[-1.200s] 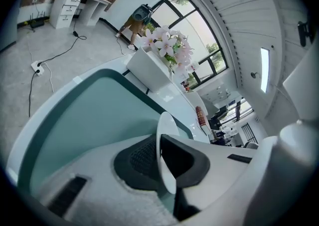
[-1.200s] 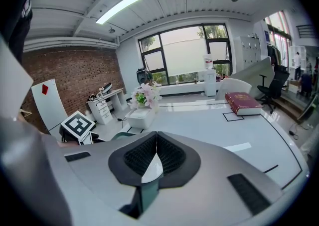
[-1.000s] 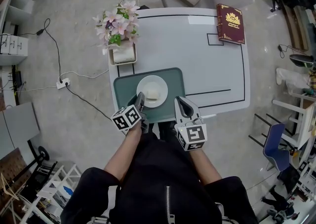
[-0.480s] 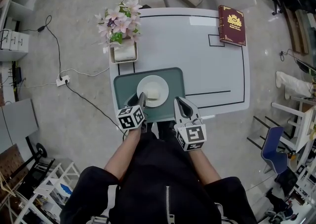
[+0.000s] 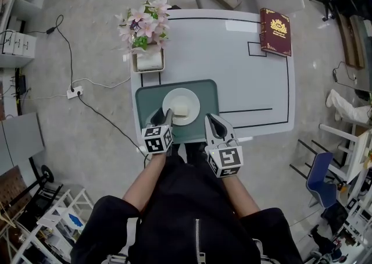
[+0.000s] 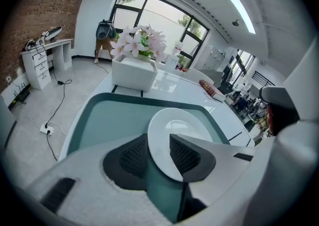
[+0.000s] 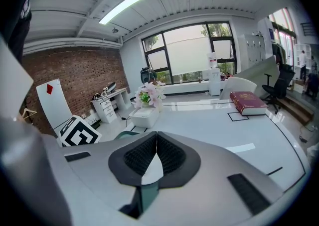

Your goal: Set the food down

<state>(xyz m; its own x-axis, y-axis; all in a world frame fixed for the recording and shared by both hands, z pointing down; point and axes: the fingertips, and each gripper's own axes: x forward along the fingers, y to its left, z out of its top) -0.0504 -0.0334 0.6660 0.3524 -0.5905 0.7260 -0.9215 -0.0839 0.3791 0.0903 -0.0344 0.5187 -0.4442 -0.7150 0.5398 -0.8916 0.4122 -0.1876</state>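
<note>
**Plate down on mat, L tongs letting go**

Plate [image 5: 193, 99] w/ pale block of food [image 5: 182, 108] sits flat on teal mat [image 5: 148, 97], near-left part of white table [image 5: 244, 82]. L gripper [image 5: 165, 116] at plate's near-left rim; jaws opening, rim btwn them, pads not pinching it. R gripper [image 5: 212, 120] just right of plate over mat's near edge, apart from it, jaws pressed together, nothing btwn.
</note>
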